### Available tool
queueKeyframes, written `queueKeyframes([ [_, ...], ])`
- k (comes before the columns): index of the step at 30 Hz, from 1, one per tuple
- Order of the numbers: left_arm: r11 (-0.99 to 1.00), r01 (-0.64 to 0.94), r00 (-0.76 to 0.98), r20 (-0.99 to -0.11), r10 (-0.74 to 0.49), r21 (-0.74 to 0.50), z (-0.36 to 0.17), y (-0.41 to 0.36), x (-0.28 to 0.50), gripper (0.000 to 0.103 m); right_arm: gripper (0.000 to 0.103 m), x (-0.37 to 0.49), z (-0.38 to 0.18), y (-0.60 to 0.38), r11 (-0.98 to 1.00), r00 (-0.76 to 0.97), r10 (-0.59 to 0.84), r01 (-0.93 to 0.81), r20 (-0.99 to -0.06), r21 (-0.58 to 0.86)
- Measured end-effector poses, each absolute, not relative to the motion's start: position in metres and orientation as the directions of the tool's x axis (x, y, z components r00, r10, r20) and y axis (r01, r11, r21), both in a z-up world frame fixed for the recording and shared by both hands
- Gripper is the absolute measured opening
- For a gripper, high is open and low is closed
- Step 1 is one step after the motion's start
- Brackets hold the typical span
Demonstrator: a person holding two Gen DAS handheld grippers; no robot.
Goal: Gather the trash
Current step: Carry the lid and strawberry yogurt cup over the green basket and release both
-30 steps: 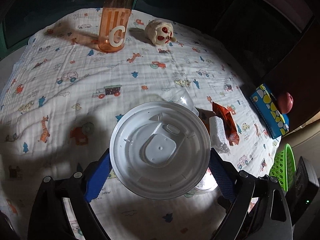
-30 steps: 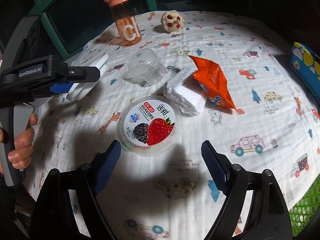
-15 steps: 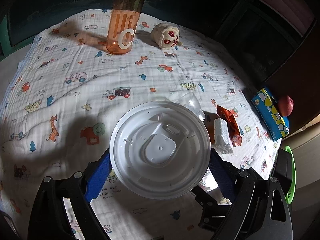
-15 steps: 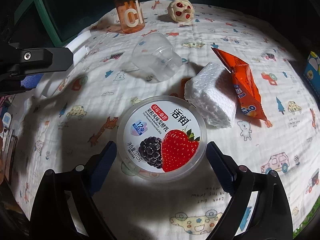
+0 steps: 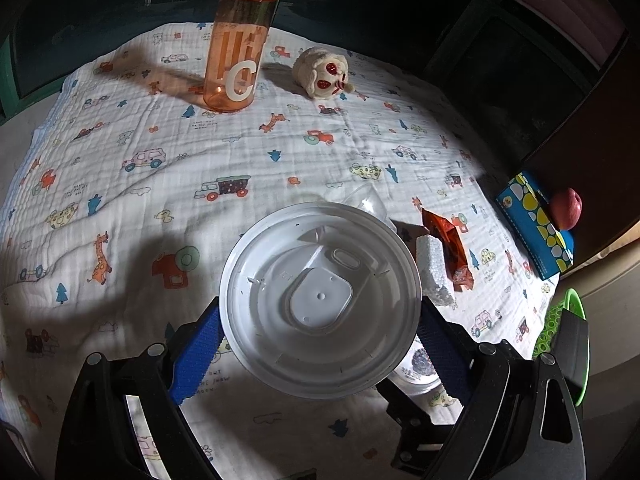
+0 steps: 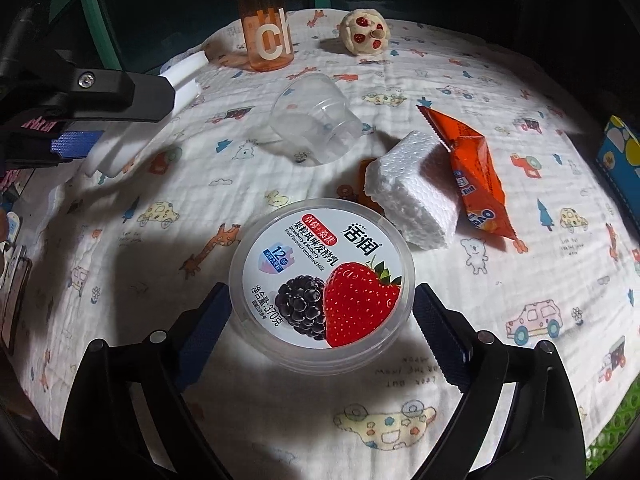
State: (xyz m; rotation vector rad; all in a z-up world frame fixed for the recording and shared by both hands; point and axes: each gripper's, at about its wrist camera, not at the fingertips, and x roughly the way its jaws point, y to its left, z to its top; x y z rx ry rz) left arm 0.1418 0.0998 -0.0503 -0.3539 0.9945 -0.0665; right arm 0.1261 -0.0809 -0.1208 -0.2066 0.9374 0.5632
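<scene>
My left gripper (image 5: 320, 344) is shut on a round white plastic lid (image 5: 320, 300) and holds it above the printed cloth. My right gripper (image 6: 322, 320) is open, its blue pads on either side of a yogurt tub (image 6: 322, 274) with a strawberry and blackberry label; whether they touch it I cannot tell. Beyond the tub lie a white foam block (image 6: 412, 196), an orange snack wrapper (image 6: 476, 176) and a clear plastic cup (image 6: 316, 120) on its side. The left gripper with the lid shows at the left edge of the right wrist view (image 6: 120, 128).
An orange water bottle (image 5: 240, 48) and a small plush toy (image 5: 324, 74) stand at the far side of the cloth (image 5: 140, 184). A blue patterned box (image 5: 536, 228) and a red apple (image 5: 568, 208) are at the right edge. A green basket (image 5: 560, 320) sits below the right edge.
My right gripper has moved forward and down so the yogurt tub now sits between its pads. My left gripper has kept hold of the lid and shifted a little.
</scene>
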Motion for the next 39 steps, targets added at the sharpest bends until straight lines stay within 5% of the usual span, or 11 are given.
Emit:
queueKeyframes([
  [18, 0.947, 0.068, 0.54, -0.787, -0.299, -0.313, -0.024, 0.006, 0.151, 0.089, 0.09, 0.103, -0.069, -0.191, 0.906, 0.562, 0.371, -0.395, -0.74, 0.154],
  [39, 0.863, 0.395, 0.425, -0.769, -0.477, -0.316, -0.002, -0.204, 0.171, 0.089, 0.09, 0.075, -0.05, -0.436, 0.986, 0.682, 0.008, 0.118, -0.731, 0.121],
])
